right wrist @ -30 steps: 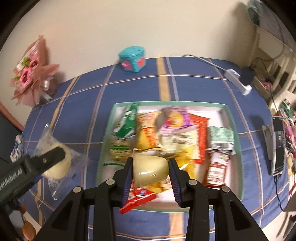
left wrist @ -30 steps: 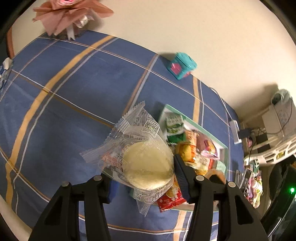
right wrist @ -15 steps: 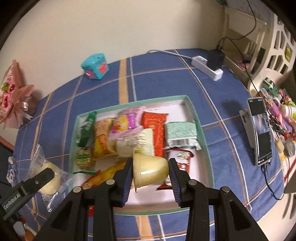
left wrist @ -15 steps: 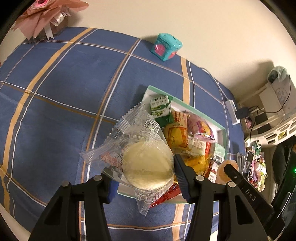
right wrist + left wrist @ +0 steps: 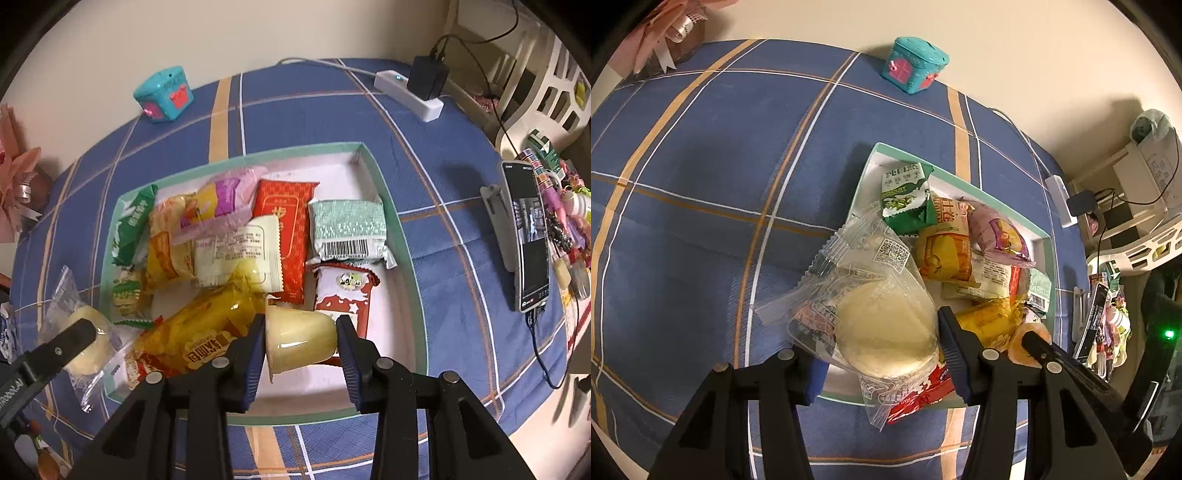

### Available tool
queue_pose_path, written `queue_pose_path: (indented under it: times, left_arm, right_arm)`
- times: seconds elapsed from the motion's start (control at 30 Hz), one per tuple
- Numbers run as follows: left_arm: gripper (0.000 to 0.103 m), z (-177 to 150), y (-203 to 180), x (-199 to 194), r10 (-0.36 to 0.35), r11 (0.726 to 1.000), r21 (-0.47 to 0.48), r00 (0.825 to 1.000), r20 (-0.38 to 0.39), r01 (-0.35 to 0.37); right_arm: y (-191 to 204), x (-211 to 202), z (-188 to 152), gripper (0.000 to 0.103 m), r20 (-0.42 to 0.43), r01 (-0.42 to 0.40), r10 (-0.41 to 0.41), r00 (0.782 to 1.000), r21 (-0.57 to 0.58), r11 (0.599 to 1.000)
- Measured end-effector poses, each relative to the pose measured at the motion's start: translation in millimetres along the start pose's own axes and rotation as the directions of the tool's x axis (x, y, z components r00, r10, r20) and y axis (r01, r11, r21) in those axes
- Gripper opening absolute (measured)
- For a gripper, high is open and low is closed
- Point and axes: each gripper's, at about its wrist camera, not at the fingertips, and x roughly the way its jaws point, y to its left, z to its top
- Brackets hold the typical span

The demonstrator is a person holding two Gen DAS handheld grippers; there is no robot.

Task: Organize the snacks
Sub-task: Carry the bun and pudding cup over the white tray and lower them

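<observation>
My left gripper (image 5: pixel 879 350) is shut on a round pale cake in a clear wrapper (image 5: pixel 882 332), held over the near left corner of the green-rimmed tray (image 5: pixel 997 195). In the right wrist view the same wrapped cake (image 5: pixel 86 341) hangs at the tray's left edge. A small pale yellow jelly cup (image 5: pixel 301 341), lying on its side, is clamped in my shut right gripper (image 5: pixel 301 349) above the tray's (image 5: pixel 399 221) bare near-right floor. Several snack packets fill the tray, among them a red packet (image 5: pixel 286 218) and a green patterned one (image 5: pixel 347 229).
A teal toy box (image 5: pixel 164 94) stands at the back of the blue plaid cloth (image 5: pixel 701 184). A white power strip (image 5: pixel 410 96) with a charger lies at the far right. A phone on a stand (image 5: pixel 524 236) sits right of the tray, a pink bouquet (image 5: pixel 665 33) at the far left.
Both grippers have moved toward and down over the tray with their loads still gripped. The tray looks larger and has shifted left in the right wrist view.
</observation>
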Motion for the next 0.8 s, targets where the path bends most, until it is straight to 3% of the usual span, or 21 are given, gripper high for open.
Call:
queue_pose_path:
  times: [0.6,0.7,0.8]
  left_arm:
    - [0.056,15.0,6.7,24.9,-0.079,0.996,-0.048,0.997,-0.009,0.078]
    - [0.057,16.2,7.3,23.4,-0.075,0.996,-0.054,0.997,-0.008,0.074]
    - [0.065,15.9,7.4,21.9,-0.062,0.997,-0.052,0.998,-0.008,0.062]
  right_arm:
    - [3.0,16.1,-2.2,0.041,-0.037,0.006,-0.006,0.999,-0.006,1.0]
    - [5.0,15.4,-2.1,0.043,-0.039,0.005,-0.006,0.999,-0.017,1.0]
    - [7.5,13.6,-2.0,0.057,-0.034,0.01,-0.01,0.999,-0.024,1.0]
